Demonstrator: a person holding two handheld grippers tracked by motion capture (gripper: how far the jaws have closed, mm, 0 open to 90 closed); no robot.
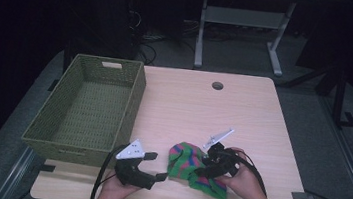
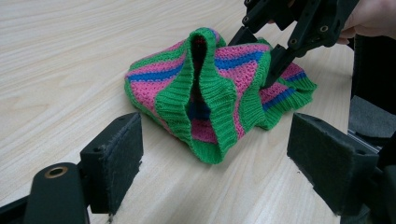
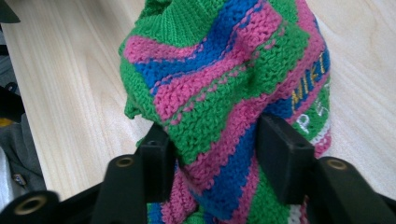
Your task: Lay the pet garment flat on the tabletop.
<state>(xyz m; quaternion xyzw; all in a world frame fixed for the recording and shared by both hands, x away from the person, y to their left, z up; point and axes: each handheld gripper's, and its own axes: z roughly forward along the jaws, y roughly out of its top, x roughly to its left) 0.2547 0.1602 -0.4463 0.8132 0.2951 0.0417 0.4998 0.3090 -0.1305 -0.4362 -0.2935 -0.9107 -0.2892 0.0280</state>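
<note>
Two hand-held grippers work a striped knitted garment (image 1: 192, 167) lying crumpled on the desk (image 1: 243, 117), near its front edge, right of a woven basket (image 1: 88, 109). Right hand-held gripper (image 3: 215, 149) straddles a fold of the knit, its jaws part spread, and whether the pads press on it is unclear. Left hand-held gripper (image 2: 215, 158) sits spread wide just short of the green ribbed cuff. To grip well, the left should close squarely over that cuff.

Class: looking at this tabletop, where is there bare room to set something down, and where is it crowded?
Bare wooden table runs between the green woven basket and the right edge. The basket's floor is free too. The front edge is crowded by the striped knitted garment, left gripper and right gripper.
</note>
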